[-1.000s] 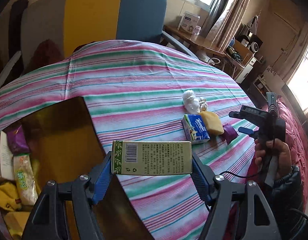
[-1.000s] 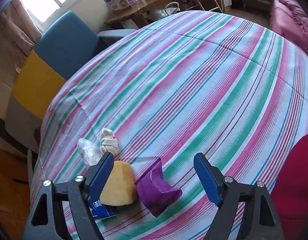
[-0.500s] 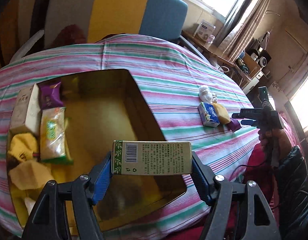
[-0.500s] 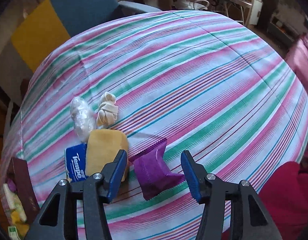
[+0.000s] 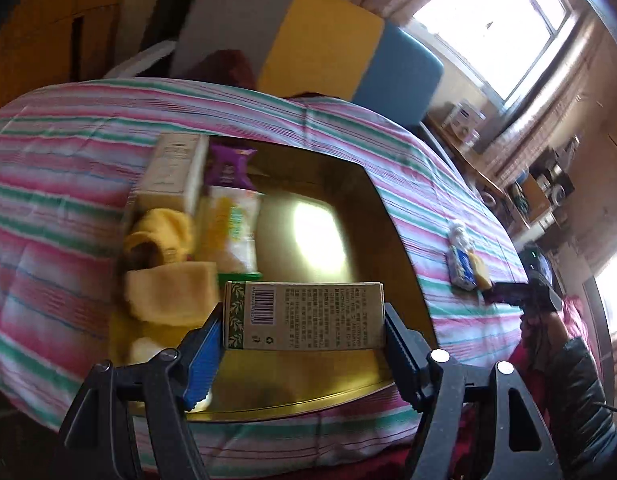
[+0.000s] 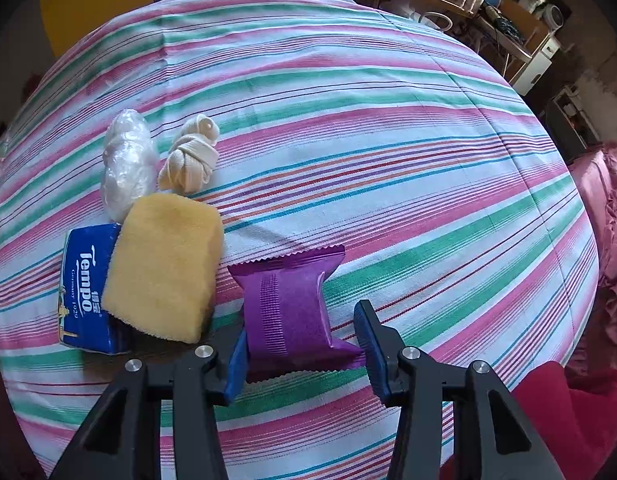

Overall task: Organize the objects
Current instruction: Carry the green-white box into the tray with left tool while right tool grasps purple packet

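**Box over tin, packet next**

Left gripper point(image 5: 304, 334) clamped on the ends of a tan box point(image 5: 303, 316), held level above the near part of a gold tin point(image 5: 392, 240). Tin sits on the striped cloth point(image 5: 56, 168); its left side is already filled: another box point(image 5: 174, 176), purple packet point(image 5: 229, 165), yellow cloths point(image 5: 170, 294), a snack bag (blurred). Middle and right floor bare and shiny.

Right gripper point(image 6: 302, 346) wide, straddling a purple packet point(image 6: 290, 312) on the cloth; left pad looks to touch its edge, right pad apart from it. Just beside: sponge point(image 6: 164, 266), tissue pack point(image 6: 86, 284), wrapped white lump point(image 6: 126, 160), knotted rag point(image 6: 190, 160).

Step judged: placing the box while the right lines up its pick. Next: lower box onto the bare floor, then release; right to close on the packet's sides (crinkly foil, may slip)
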### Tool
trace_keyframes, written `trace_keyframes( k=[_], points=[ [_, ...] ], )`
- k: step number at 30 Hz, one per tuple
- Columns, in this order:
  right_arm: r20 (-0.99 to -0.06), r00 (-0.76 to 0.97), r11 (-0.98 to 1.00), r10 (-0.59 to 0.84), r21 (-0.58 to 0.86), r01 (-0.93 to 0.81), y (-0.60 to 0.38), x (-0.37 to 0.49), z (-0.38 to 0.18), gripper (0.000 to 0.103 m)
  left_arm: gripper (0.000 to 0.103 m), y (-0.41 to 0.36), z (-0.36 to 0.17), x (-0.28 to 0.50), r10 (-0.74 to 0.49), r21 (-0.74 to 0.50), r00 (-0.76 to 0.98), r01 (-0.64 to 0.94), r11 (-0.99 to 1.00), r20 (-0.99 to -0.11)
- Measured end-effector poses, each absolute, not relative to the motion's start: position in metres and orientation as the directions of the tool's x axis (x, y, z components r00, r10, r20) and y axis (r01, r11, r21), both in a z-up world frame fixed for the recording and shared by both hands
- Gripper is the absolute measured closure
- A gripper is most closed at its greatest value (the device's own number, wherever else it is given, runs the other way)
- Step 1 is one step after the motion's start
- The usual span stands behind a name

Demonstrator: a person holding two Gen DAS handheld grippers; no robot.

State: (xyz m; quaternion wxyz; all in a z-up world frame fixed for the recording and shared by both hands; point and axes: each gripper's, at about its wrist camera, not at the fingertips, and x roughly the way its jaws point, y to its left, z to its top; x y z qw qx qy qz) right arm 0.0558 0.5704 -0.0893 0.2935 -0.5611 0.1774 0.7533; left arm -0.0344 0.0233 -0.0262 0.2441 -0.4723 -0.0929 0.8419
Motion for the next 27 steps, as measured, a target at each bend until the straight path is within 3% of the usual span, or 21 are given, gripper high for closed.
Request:
trace_keyframes(
  k=[7, 22, 27],
  points=[
    [-0.947, -0.196, -0.763, 0.254, -0.071, -0.643, 0.572, 0.058, -0.089, 0.054, 0.030, -0.008, -0.039, -0.042, 0.438, -0.373, -0.463, -0.229, -0.899, -0.771],
    [-0.925, -0.235, -0.743, 0.298, -0.070, -0.665, 0.575, 0.051, -0.076, 0.054, 0.030, 0.068, -0.062, -0.055, 0.395, -0.240, -0.344, -0.414, -0.878, -0.852],
    [-0.918, -0.257, -0.745, 0.301, -0.058, -0.665, 0.570, 0.049, -0.071, 0.054, 0.029, 0.077, -0.092, -0.072, 0.281, -0.144, -0.325, -0.387, -0.911, -0.903]
  ],
)
